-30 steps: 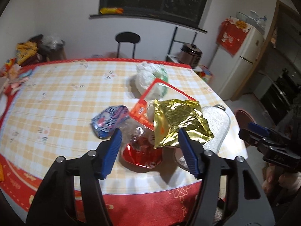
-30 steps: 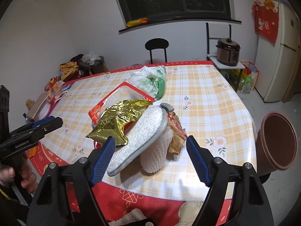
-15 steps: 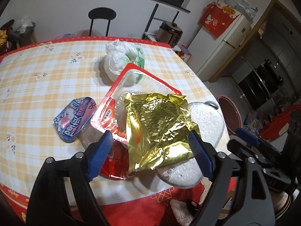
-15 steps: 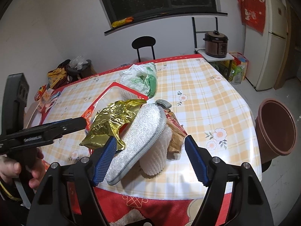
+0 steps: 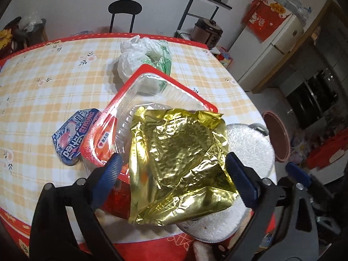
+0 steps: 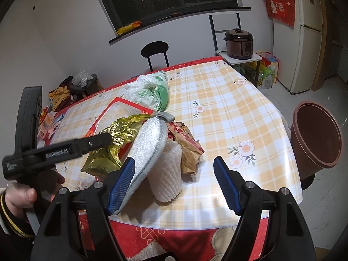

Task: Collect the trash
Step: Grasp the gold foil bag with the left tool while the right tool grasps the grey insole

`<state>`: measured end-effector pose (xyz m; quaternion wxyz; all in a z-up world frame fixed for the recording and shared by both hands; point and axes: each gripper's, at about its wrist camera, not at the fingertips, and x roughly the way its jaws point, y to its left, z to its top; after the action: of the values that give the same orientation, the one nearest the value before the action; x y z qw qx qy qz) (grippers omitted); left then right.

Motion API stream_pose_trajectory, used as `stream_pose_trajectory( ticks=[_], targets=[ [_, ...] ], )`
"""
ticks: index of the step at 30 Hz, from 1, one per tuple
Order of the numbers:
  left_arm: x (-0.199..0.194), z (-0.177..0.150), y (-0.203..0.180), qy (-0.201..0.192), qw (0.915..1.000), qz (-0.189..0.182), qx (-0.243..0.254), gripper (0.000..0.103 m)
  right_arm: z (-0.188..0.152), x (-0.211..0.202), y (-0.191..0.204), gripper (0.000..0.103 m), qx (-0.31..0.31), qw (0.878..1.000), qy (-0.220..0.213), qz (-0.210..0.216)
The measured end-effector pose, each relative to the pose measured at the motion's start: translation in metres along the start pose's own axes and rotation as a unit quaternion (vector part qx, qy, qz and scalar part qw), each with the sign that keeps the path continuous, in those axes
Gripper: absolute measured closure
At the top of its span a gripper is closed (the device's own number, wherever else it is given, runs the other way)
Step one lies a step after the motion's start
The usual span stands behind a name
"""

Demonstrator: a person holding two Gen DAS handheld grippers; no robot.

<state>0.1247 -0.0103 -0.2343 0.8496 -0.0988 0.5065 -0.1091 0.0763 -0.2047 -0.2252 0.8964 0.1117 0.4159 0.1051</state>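
Two grippers: left gripper [image 5: 173, 174] and right gripper [image 6: 174, 184], each with fingers spread wide, clamping nothing.
Left fingers: they straddle the gold foil bag [image 5: 178, 163], one blue pad at each side edge; whether they touch it I cannot tell.
Right fingers: the left pad sits against the grey slipper [image 6: 148, 143]; the other stands apart over the table [image 6: 228, 100].
Bag's place: top of the heap, resting on the red-rimmed tray [image 5: 152, 91] and the slipper, near the table's front edge.
Handling: likely very light, thin, crinkly and slick; it should crumple rather than resist. Best pinched across a creased side edge or corner.
Nearby: white foam net [image 6: 165, 174], brown wrapper [image 6: 189, 148], brown bin [image 6: 315, 134] beside the table.
Change: a second ago the left gripper hung back short of the heap; now it is closed in over the bag.
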Motion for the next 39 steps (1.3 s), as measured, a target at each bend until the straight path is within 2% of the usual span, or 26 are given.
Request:
stream_pose_trajectory(
  ticks=[4,9,20,26,30,34,39],
  targets=[
    [0.003,0.000,-0.004,-0.008,0.9995,0.028,0.009,0.009,0.004,0.000,-0.003,0.030,-0.003,1.000,0.002,0.008],
    [0.006,0.001,-0.006,-0.009,0.9991,0.041,0.010,0.010,0.007,0.003,-0.006,0.030,-0.008,1.000,0.006,0.022],
    [-0.003,-0.002,-0.002,-0.018,0.9995,0.027,-0.005,0.016,0.010,0.002,-0.011,0.030,-0.007,1.000,0.002,0.030],
    [-0.022,-0.003,0.002,-0.041,0.9987,0.029,-0.007,0.017,0.011,0.004,-0.006,0.030,-0.013,0.999,0.003,0.036],
    [-0.047,-0.005,0.010,-0.075,0.9964,0.039,-0.008,0.017,0.012,0.007,0.000,0.030,-0.020,0.999,0.006,0.043],
    [-0.066,-0.010,0.024,-0.100,0.9936,0.049,-0.017,0.017,0.009,0.016,0.012,0.030,-0.032,0.998,0.021,0.053],
    [-0.076,-0.019,0.037,-0.111,0.9923,0.049,-0.025,0.017,0.002,0.032,0.030,0.031,-0.042,0.995,0.054,0.069]
  ],
)
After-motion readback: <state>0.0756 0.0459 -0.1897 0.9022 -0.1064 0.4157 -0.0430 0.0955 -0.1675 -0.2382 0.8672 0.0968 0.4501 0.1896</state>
